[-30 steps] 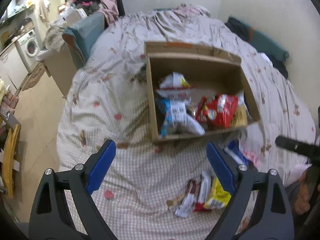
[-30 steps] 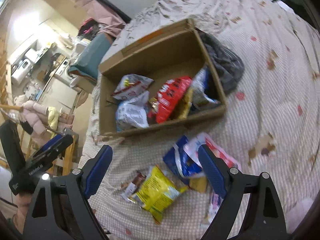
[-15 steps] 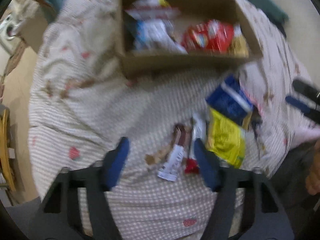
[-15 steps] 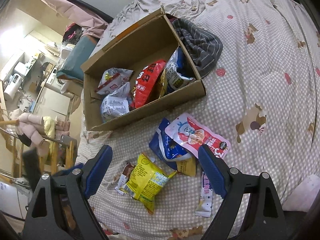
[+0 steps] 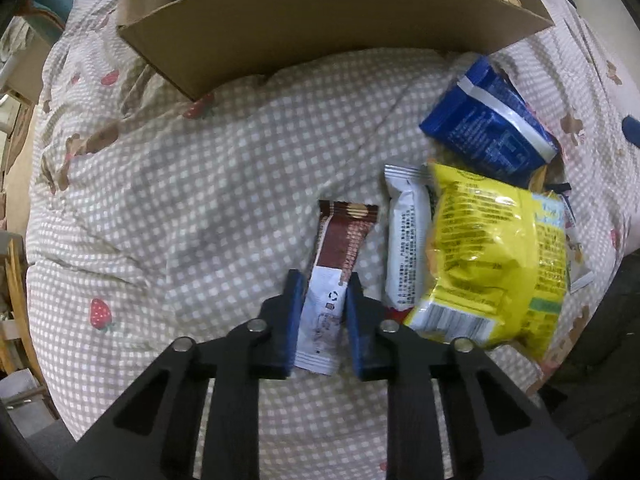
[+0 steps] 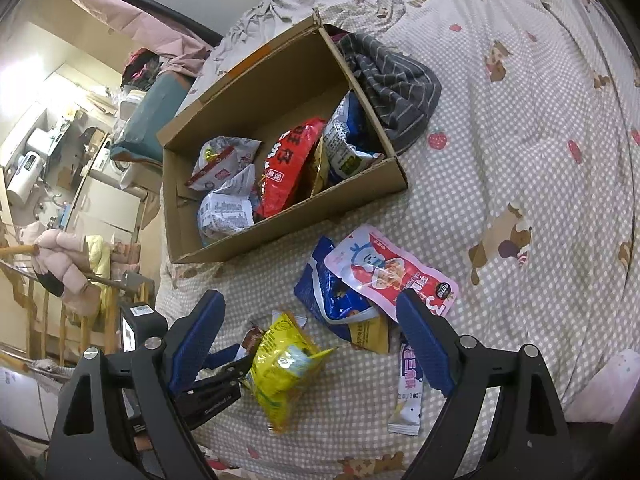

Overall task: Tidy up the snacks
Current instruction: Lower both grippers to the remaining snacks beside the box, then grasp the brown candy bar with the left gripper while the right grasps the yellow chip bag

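Cardboard box [image 6: 224,252] upper centre holds red bag [image 6: 290,164], white packets. Left gripper [image 5: 322,292] clamps brown bar [image 5: 340,240]; right gripper [image 6: 312,340] wide, empty.

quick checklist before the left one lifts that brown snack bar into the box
1. Left hand-held gripper astride the brown snack bar: ok, one finger on each side of its white end.
2. Grip closed firmly: cannot tell, contact looks light.
3. White snack bar clear of the fingers: ok, it lies apart to the right.
4. Yellow chip bag out of the lift path: ok, though it lies close on the right.
5. Room in the cardboard box: ok, bare floor at its left end.
6. Right hand-held gripper out of the way: ok, open, holding nothing.
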Demonstrator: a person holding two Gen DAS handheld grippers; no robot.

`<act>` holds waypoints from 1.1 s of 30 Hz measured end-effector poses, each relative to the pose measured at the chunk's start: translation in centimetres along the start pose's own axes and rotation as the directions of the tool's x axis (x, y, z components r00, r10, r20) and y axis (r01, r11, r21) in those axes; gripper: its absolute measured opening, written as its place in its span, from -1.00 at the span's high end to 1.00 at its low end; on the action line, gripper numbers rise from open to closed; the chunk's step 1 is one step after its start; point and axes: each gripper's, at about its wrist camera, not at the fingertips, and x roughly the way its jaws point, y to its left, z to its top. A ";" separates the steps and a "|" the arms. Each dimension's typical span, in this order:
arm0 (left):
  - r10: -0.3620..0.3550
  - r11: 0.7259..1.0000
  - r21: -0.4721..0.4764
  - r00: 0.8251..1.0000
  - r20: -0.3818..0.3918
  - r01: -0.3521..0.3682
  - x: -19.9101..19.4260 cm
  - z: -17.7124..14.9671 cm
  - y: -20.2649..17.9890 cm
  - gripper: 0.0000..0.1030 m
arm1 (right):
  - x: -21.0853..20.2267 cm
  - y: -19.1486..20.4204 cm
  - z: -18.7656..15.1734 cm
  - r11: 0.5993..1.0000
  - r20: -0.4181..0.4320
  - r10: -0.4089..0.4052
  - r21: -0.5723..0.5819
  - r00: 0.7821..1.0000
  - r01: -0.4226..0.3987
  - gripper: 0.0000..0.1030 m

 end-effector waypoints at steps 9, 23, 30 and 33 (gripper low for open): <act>0.012 0.983 -0.181 0.996 0.089 0.004 -3.5 -0.8 4.2 0.73 | 6.2 -0.9 -2.8 0.991 -0.289 0.083 0.128 0.954 -0.047 -0.74; 0.031 0.971 -0.237 0.980 0.195 0.016 -7.1 -0.9 4.4 0.73 | 12.1 0.7 -5.1 0.998 -0.426 0.025 0.060 0.904 0.001 -0.13; 0.041 0.969 -0.249 0.977 0.209 0.013 -7.3 -0.9 4.9 0.73 | 8.9 1.8 -4.9 0.998 -0.352 0.053 -0.020 0.935 -0.064 0.03; 0.047 0.967 -0.254 0.976 0.212 0.008 -7.2 -0.9 5.2 0.73 | 7.0 2.2 -4.7 0.992 -0.298 0.104 -0.035 0.949 -0.120 0.03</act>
